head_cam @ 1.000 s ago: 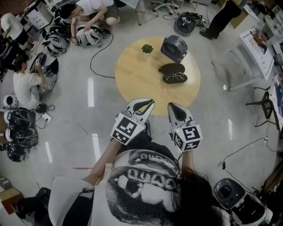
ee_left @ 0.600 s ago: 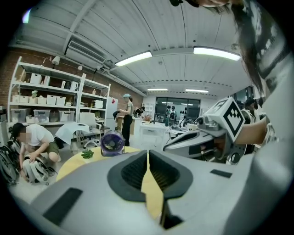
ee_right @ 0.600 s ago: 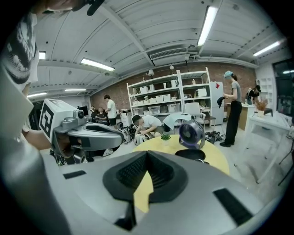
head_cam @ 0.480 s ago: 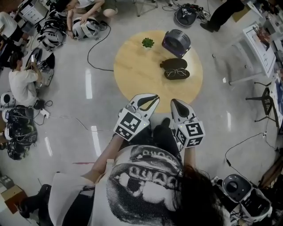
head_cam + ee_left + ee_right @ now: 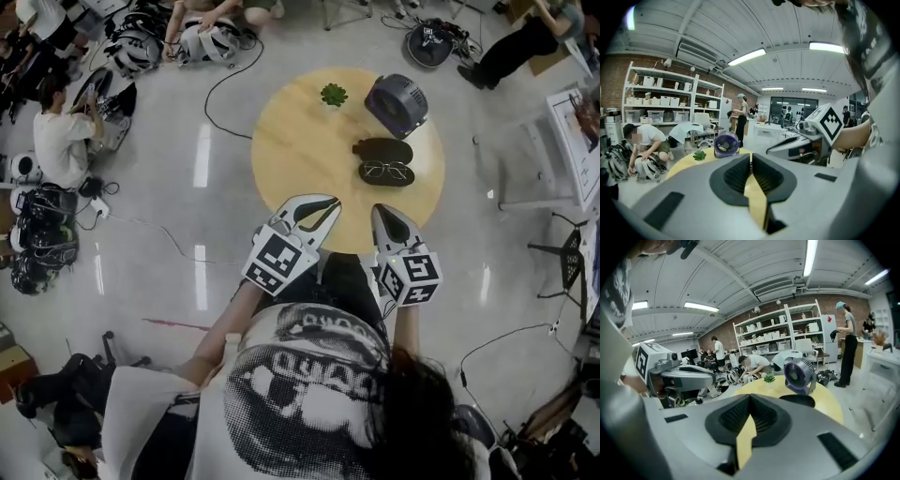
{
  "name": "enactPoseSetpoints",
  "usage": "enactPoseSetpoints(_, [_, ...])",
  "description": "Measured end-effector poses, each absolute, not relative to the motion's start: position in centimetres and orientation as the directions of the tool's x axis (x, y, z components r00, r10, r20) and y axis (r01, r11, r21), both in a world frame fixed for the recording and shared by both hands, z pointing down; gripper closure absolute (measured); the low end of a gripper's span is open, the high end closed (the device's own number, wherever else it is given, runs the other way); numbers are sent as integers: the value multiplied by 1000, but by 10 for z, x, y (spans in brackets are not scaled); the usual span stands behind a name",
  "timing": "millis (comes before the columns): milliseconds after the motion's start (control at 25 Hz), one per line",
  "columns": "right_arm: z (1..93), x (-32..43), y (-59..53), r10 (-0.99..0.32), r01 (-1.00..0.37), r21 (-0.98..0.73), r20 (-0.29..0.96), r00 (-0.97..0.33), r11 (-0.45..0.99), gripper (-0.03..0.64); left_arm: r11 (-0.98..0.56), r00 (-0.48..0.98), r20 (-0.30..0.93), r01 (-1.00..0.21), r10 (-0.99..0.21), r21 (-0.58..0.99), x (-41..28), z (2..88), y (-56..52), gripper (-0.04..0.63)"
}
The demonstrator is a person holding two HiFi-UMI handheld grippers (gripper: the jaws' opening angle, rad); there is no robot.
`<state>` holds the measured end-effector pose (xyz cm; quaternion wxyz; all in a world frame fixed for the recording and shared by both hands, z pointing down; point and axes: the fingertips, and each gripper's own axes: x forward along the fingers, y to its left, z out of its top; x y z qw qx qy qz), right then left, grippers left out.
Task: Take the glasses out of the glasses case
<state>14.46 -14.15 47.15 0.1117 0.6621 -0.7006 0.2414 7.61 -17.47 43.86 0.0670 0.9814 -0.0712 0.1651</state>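
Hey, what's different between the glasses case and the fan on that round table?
The glasses case lies low and flat, opened into two halves, while the fan stands upright and taller on its base. The case is black, and the fan looks purplish grey with a round grille. The case holds the glasses in its nearer half, and the fan holds nothing. Both sit close together on the round table, toward the person's right.

Light: bright, from ceiling strip lights (image 5: 809,256).
Glare: white streaks on the glossy floor (image 5: 201,155).
Edges: fisheye bending, dark corners in gripper views.
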Motion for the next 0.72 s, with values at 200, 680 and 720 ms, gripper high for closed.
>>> enactPoseSetpoints(200, [486,189,-161,-852,-978,-198,499,-157,64,618,-966,922,342,-231,-181,113,111,440,-185,574])
enactPoseSetpoints(680, [561,279,-185,-730,-960,-201,624,-280,197,589,-914,876,370,-381,-309,138,172,455,-204,574])
enactPoseSetpoints(720, [568,284,-187,-714,-957,-197,637,-291,214,583,-909,871,372,-393,-320,137,174,455,-205,574])
